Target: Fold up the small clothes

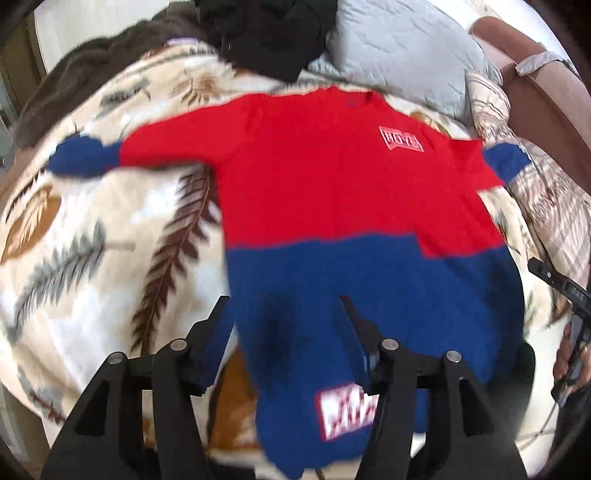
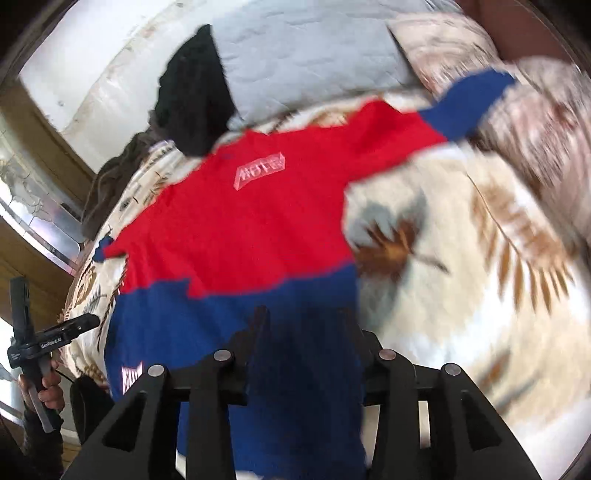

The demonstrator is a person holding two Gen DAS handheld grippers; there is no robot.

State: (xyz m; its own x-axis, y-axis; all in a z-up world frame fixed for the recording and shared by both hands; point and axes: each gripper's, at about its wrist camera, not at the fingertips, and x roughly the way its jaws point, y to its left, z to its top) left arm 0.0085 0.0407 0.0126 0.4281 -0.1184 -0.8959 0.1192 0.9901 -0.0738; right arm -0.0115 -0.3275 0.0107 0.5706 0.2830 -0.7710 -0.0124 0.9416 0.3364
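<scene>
A small red and blue sweater (image 1: pixel 332 184) lies spread face up on a leaf-print blanket (image 1: pixel 92 258), sleeves out to both sides, a white patch on the chest and another at the hem. It also shows in the right wrist view (image 2: pixel 240 229). My left gripper (image 1: pixel 284 306) is open and empty above the sweater's blue lower left part. My right gripper (image 2: pixel 306 314) is open and empty above the blue lower right part. The right gripper also shows at the right edge of the left wrist view (image 1: pixel 561 291), and the left gripper at the left edge of the right wrist view (image 2: pixel 55 332).
A black garment (image 1: pixel 273 33) and a grey pillow (image 1: pixel 402 51) lie beyond the sweater's collar. A brown blanket (image 1: pixel 92 74) lies at the far left. A patterned pillow (image 2: pixel 517 103) lies under the right sleeve's cuff.
</scene>
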